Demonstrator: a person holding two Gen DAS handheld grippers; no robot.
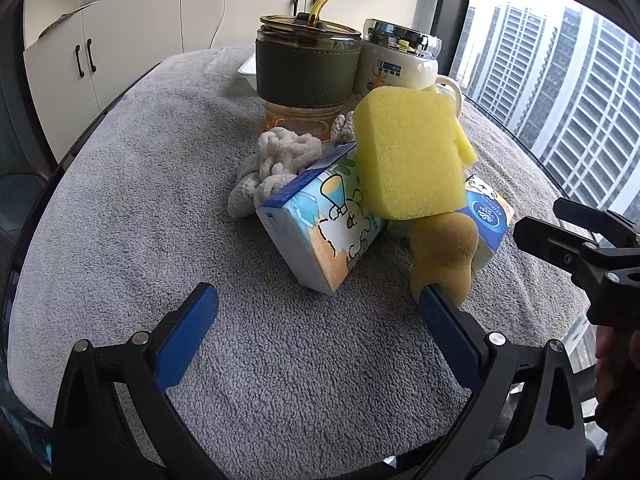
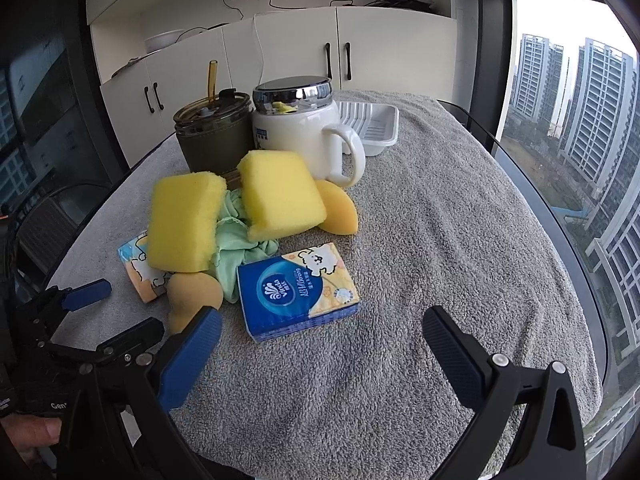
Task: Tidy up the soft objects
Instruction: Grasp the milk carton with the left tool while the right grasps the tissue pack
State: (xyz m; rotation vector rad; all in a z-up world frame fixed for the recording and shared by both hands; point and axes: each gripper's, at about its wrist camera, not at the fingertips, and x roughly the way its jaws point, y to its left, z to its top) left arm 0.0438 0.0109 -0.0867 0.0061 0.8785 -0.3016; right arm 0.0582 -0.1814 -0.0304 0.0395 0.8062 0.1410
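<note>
Table (image 2: 460,240) covered by grey towel; on it: tumbler (image 2: 212,136), mug (image 2: 300,132), white tray (image 2: 376,124), tissue packs (image 2: 296,292), sponges (image 2: 280,194), green cloth (image 2: 232,252).

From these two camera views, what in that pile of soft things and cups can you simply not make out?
- Crumpled green cloth: mostly buried under two yellow sponges in the right wrist view.
- Knitted grey-white bundle: absent from the right wrist view, behind the pile.
- White ribbed plastic tray: its near side is hidden by the white ceramic mug.
- Contents of the mug and the olive-sleeved tumbler: lids cover them.
</note>
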